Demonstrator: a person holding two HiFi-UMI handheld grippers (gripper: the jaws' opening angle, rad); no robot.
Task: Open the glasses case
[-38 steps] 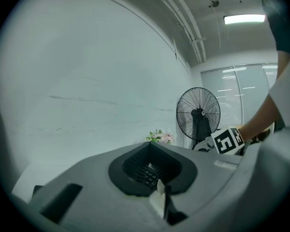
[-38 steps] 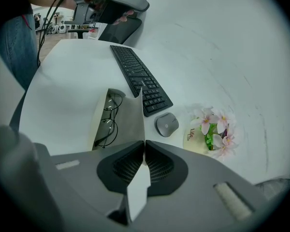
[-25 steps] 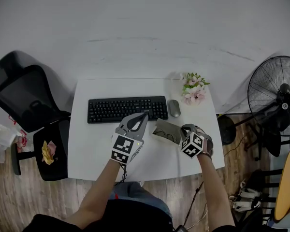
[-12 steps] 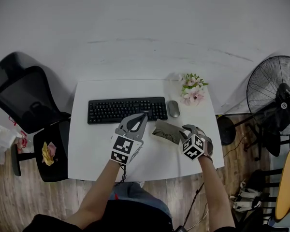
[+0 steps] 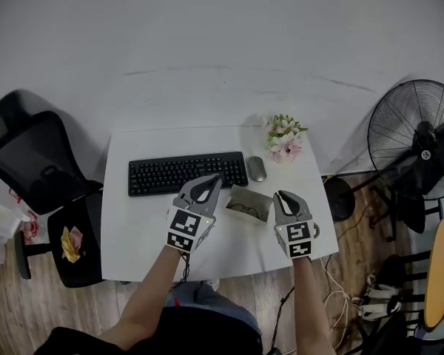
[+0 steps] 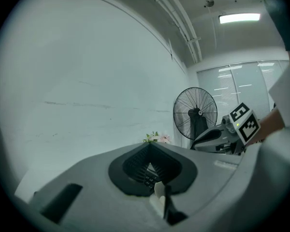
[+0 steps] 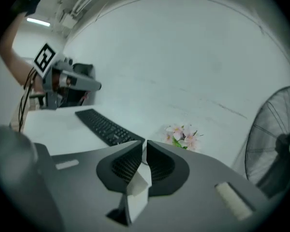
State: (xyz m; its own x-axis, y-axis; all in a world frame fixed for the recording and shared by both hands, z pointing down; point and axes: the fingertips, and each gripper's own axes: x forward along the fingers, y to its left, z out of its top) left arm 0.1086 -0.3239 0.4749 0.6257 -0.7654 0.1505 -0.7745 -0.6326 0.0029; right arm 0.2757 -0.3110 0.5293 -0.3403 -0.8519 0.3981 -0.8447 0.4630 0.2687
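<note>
Apparently finishing opening case (image 5: 249,203); clenching empty left gripper (image 5: 214,179) just left of it; closing empty right gripper (image 5: 284,196); next, checking lid.

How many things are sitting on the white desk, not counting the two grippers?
4. The black keyboard lies along the back, the mouse just right of it, the flowers at the back right corner, the glasses case in front of the mouse. Something small could be hidden.
</note>
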